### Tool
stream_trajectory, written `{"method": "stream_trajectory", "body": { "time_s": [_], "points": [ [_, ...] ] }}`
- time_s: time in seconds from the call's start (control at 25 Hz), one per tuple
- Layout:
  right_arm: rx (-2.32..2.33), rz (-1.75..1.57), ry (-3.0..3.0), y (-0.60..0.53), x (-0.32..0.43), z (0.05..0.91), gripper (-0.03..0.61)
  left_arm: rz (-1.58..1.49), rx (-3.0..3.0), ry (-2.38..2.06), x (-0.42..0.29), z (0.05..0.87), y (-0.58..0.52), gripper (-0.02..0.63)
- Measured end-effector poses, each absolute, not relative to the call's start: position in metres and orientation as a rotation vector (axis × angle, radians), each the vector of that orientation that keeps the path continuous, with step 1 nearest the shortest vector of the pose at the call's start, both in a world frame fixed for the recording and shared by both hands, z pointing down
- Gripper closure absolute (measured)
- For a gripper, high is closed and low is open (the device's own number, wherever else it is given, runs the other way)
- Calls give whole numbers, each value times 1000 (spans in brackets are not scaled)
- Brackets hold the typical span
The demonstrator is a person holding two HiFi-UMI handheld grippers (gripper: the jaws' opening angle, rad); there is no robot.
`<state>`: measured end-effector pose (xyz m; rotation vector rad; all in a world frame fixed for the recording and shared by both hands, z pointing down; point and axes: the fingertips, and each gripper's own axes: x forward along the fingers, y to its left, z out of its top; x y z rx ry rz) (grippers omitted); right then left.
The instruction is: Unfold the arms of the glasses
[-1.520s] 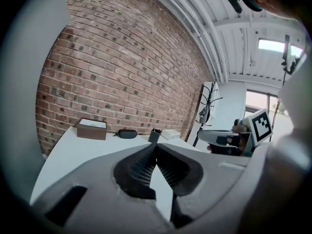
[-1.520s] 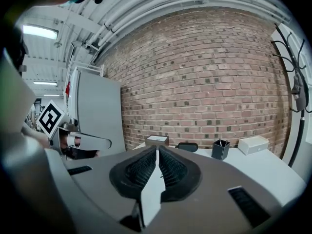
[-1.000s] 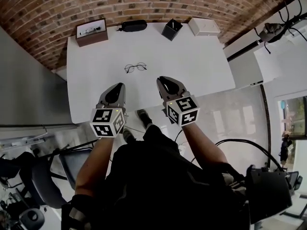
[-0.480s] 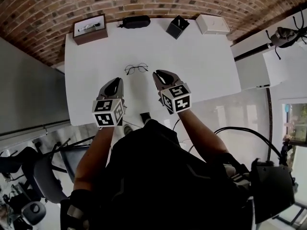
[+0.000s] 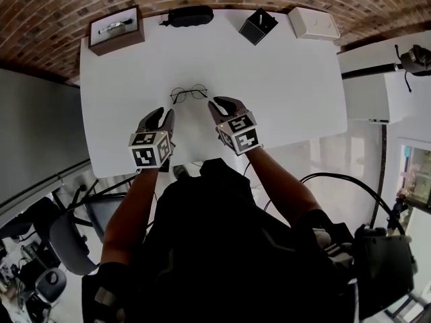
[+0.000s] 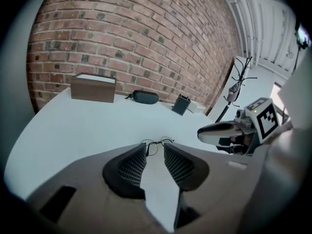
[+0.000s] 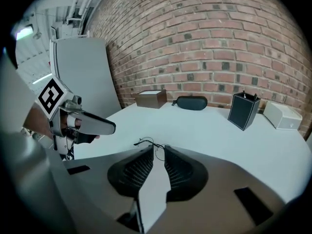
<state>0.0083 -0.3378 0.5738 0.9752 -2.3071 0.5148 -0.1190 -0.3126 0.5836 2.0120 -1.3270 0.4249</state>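
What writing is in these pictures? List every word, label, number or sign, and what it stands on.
No readable text anywhere.
On the cubes of the left gripper and right gripper: black-and-white square patterns, not letters.
On the brown box: its pale top is too small to read.

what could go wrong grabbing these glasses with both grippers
1. The glasses are thin wire, lying free on the smooth table. A finger coming in low could push them away rather than catch them.
2. Both grippers' fingers have just been opening with nothing between them, but the right gripper is barely open, less than the left gripper. It may knock the frame instead of straddling it.
3. Hard pinching could bend the frame.
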Motion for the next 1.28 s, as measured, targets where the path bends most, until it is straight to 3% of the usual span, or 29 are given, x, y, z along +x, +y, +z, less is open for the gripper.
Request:
{"method": "stream_trajectory", "body": {
  "time_s": [0.12,1.0,1.28],
  "points": [
    [931,559,-2281,-340,7,594,502,453,1983,-1318,-115,600,-320,505],
    [869,609,-2152,-365,3,665,508,593,1903,-1211,-94,670,-345,505],
    [808,395,-2100,-365,0,665,524,638,1903,-1225,-94,672,-344,506]
  ]
}}
